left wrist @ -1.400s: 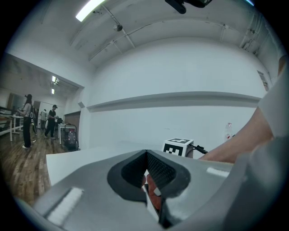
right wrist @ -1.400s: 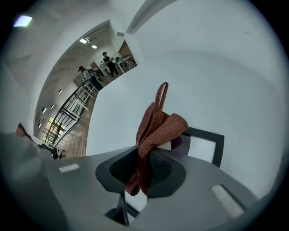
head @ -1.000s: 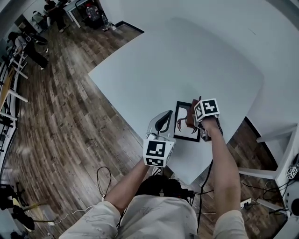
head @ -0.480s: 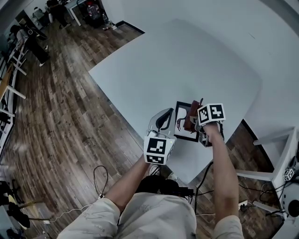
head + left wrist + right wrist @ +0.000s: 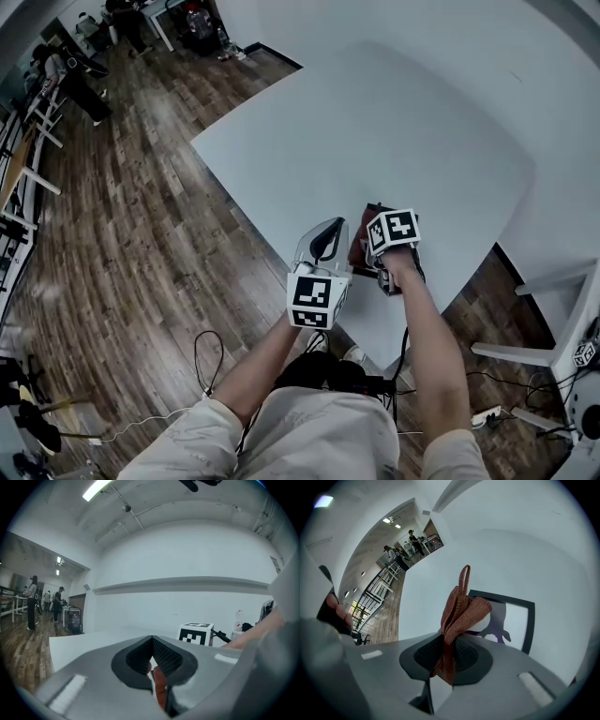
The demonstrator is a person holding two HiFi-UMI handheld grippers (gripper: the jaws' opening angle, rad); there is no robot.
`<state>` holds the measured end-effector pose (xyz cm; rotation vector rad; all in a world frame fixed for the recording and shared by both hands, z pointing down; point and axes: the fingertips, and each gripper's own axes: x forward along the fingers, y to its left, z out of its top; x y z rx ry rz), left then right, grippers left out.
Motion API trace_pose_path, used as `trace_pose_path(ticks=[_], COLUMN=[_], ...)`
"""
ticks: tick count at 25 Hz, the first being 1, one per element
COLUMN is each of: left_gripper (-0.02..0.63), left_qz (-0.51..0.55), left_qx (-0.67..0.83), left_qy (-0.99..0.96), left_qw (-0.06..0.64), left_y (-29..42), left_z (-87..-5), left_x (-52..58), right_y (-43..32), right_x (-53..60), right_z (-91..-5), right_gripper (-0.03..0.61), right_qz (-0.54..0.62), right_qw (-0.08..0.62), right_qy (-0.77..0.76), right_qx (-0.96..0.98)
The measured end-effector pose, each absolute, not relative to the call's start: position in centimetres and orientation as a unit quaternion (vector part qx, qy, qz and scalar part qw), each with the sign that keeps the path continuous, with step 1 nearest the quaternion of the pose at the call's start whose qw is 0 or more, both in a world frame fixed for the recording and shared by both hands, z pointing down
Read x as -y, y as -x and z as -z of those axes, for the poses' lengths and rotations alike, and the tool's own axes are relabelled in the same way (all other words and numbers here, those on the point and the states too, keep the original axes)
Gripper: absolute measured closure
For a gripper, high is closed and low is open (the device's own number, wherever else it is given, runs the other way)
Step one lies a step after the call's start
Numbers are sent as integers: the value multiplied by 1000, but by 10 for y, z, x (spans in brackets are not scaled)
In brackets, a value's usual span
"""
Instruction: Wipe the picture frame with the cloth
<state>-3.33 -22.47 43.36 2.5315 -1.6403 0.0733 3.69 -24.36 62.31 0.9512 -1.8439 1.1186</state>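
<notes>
The right gripper (image 5: pixel 450 649) is clamped on a rust-brown knitted cloth (image 5: pixel 459 613). The fabric is pinched between the two dark ribbed pads. A bunched fold and a thin loop stand up beyond the jaws, and a short tail hangs down on the near side. Just past the cloth, the picture frame (image 5: pixel 512 620) lies flat on the white table (image 5: pixel 375 122), close to the table's near edge. It has a black border around a white picture with a dark figure on it. In the right gripper view the cloth overlaps the frame's left part, but I cannot tell whether the two are touching. In the head view the right gripper's marker cube (image 5: pixel 392 230) covers most of the frame. The left gripper (image 5: pixel 328 234) is held just beside it, to the left, over the table edge and apart from the frame. Its jaws are together at the tips. A reddish sliver shows low in the slit between them, and I cannot tell what it is. The left gripper's marker cube (image 5: pixel 316 302) faces the head camera. Dark wood flooring (image 5: pixel 122 234) surrounds the table, and people (image 5: pixel 33 602) stand far off in the room.
</notes>
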Motion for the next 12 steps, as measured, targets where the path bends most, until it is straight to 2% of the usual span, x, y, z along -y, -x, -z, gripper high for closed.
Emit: trace_pose_path(ticks=[12], left_gripper=[614], left_qz=[-29], left_qx=[513], left_qy=[-855], left_qw=[67], left_y=[-3], left_z=[-447], left_x=[223], right_y=[-184], right_x=[225], right_z=[-627], right_gripper=[499], right_qz=[-465], right_qw=[379], right_qy=[-464], right_qx=[652])
